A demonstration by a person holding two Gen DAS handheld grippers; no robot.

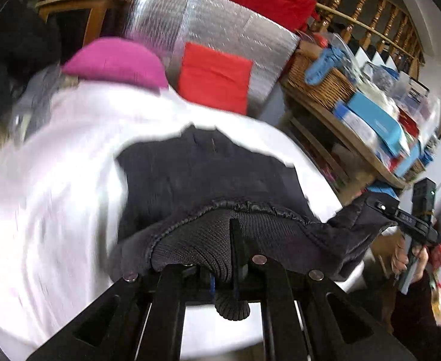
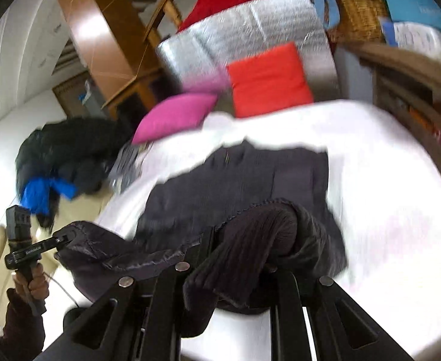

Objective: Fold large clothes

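Note:
A dark padded jacket (image 1: 205, 174) lies spread on a white bed (image 1: 54, 180), its near edge lifted off the sheet. My left gripper (image 1: 225, 255) is shut on the jacket's ribbed knit hem (image 1: 196, 240), which bunches over the fingers. In the right wrist view the same jacket (image 2: 235, 180) hangs from my right gripper (image 2: 238, 258), shut on a ribbed knit cuff (image 2: 250, 240) that drapes over it. Each gripper shows in the other's view: the right gripper (image 1: 401, 216) pinches the jacket's far corner, and the left gripper (image 2: 60, 237) does likewise, held by a hand (image 2: 33, 282).
A pink cushion (image 1: 115, 63) and a red cushion (image 1: 217, 78) lean on a silver quilted panel (image 1: 220, 21) at the bed's head. A wicker basket (image 1: 316, 84) and boxes fill wooden shelves to the right. A black furry coat with blue trim (image 2: 66, 156) lies left of the bed.

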